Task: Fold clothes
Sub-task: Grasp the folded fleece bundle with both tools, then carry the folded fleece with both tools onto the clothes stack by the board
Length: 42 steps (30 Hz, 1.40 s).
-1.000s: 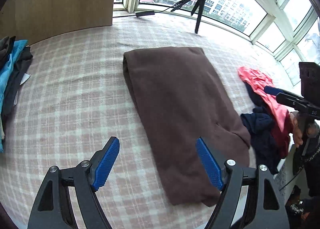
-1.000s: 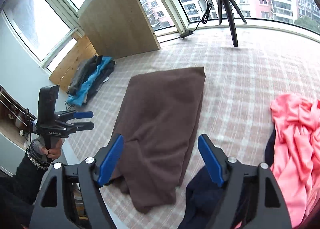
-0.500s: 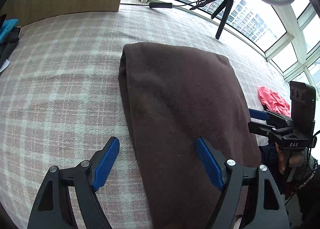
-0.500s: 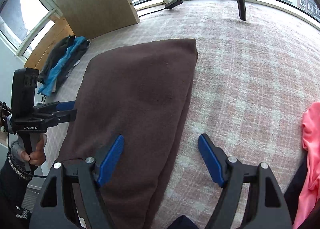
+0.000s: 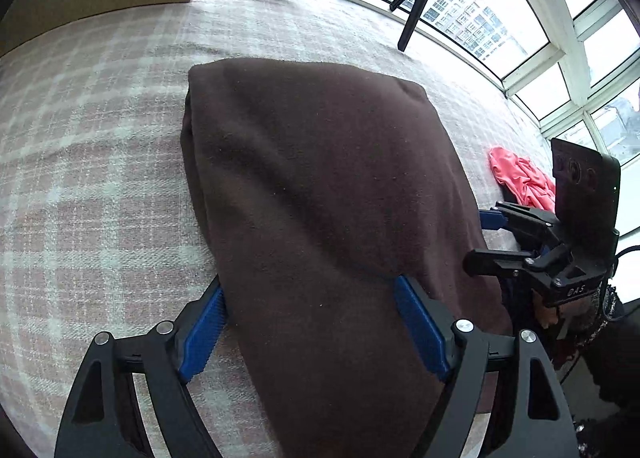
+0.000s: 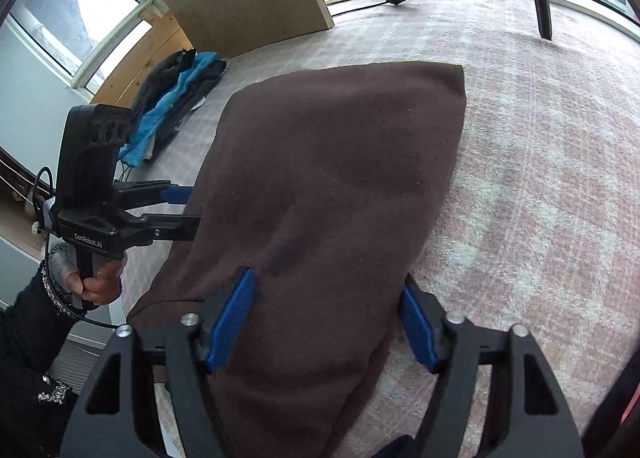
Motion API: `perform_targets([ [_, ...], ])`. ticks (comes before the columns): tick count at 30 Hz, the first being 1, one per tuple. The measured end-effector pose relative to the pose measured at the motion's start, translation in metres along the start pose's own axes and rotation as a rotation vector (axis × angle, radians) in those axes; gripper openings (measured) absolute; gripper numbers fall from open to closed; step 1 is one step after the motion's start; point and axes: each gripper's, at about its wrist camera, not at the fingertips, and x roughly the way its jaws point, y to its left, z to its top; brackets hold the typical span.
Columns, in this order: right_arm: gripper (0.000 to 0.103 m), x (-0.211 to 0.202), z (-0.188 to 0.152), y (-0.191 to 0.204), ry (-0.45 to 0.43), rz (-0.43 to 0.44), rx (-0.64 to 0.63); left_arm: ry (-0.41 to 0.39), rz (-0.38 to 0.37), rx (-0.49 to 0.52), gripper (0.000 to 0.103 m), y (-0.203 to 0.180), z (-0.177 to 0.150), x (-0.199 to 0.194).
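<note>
One brown garment [image 5: 320, 186]: left gripper [image 5: 312, 322] jaws released astride it, right gripper [image 6: 324, 314] jaws closing.

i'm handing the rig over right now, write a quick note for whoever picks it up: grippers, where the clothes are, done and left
Left gripper: jaws wide, straddling the near left edge of the brown garment; no firm pinch visible.
Right gripper: jaws closing around the near right edge of the same garment.
The garment lies as a long folded strip on the plaid cover.
Pink garment lies loose to the right; a blue and dark pile sits far left.
Done: lengthwise folds. Left: probably lift the near end and fold it away, then the loose pieces.
</note>
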Motion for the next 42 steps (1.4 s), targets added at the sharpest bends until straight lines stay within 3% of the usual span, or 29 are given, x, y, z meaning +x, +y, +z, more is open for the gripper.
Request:
perform_targets([
  [4,0.041,0.004,-0.001,0.005,-0.018,-0.005,-0.005,-0.016,-0.004,0.013,0.077,-0.006,-0.001,0.002],
  [9,0.033,0.009,-0.001,0.007,-0.048,0.005,0.007,-0.039,-0.062,-0.03,0.059,-0.011,0.001,0.007],
  [11,0.03,0.007,-0.001,0.001,-0.057,0.035,0.046,-0.086,-0.144,-0.088,0.053,-0.005,-0.002,0.006],
  [14,0.028,0.001,-0.003,-0.007,-0.082,0.079,0.122,-0.168,-0.328,-0.299,0.045,0.023,-0.01,0.01],
  [17,0.026,-0.011,-0.002,-0.001,-0.108,0.102,0.149,-0.213,-0.352,-0.336,0.04,0.023,-0.014,0.004],
  [19,0.026,-0.019,-0.001,0.003,-0.128,0.115,0.166,-0.233,-0.358,-0.286,0.039,0.01,-0.014,-0.009],
  [23,0.026,-0.041,-0.004,0.009,-0.183,0.145,0.169,-0.287,-0.346,-0.173,0.039,-0.01,-0.014,-0.039],
  [29,0.026,-0.036,-0.005,0.014,-0.168,0.136,0.206,-0.201,-0.232,-0.146,0.039,-0.016,-0.007,-0.03],
  [32,0.026,-0.042,0.002,0.033,-0.182,0.154,0.171,-0.195,-0.208,-0.143,0.039,-0.016,-0.008,-0.045],
  [37,0.026,-0.055,0.038,0.09,-0.232,0.227,0.071,-0.289,-0.148,-0.085,0.04,-0.009,-0.009,-0.124],
  [42,0.026,-0.043,0.093,0.174,-0.277,0.283,-0.051,-0.373,-0.052,-0.054,0.04,0.032,-0.007,-0.214],
])
